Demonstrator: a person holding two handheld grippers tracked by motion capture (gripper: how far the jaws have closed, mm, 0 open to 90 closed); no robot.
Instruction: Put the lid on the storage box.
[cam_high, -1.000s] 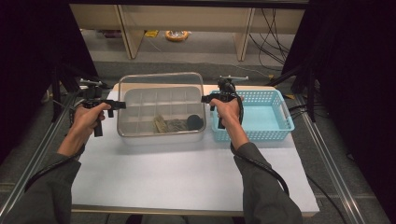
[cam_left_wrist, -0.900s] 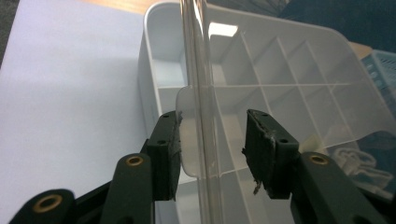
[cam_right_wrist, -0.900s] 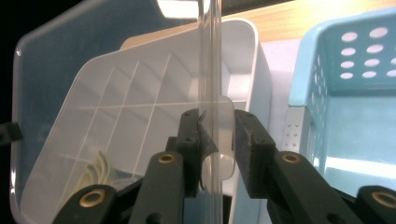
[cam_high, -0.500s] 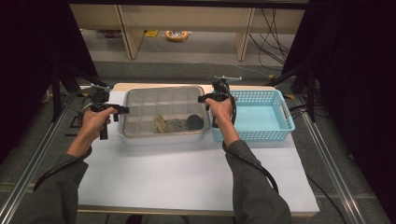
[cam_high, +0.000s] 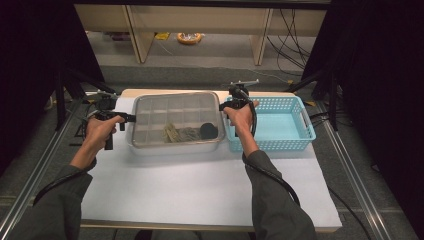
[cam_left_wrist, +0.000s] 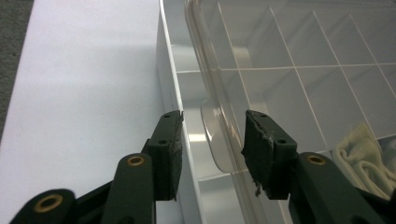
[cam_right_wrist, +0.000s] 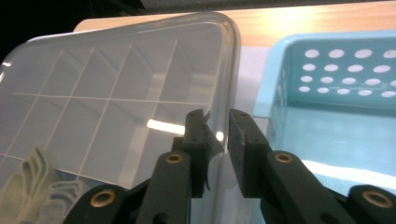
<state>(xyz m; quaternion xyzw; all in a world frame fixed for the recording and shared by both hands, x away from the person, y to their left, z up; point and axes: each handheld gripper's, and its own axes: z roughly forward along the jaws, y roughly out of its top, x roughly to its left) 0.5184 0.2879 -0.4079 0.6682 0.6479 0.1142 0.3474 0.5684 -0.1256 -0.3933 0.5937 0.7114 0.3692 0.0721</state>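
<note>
The white worktop (cam_high: 200, 185) carries a clear plastic compartment box with a transparent lid (cam_high: 176, 120) at its far centre, just beside a light blue perforated plastic basket (cam_high: 280, 125) on its right. Since a second ago the box has shifted a little toward the far edge, and both hands have gone with it, one at each short end. That suggests the lid is being worked loose or the box repositioned, with nothing lifted clear yet.

The left tongs (cam_left_wrist: 212, 144) have just been opening again after a brief squeeze; they stand moderately apart, straddling the lid's small clear tab (cam_left_wrist: 215, 140) and the white box wall without pressing. The right tongs (cam_right_wrist: 217, 140) have likewise eased open slightly and stand narrow, the lid's edge between them, one pad touching it.
</note>
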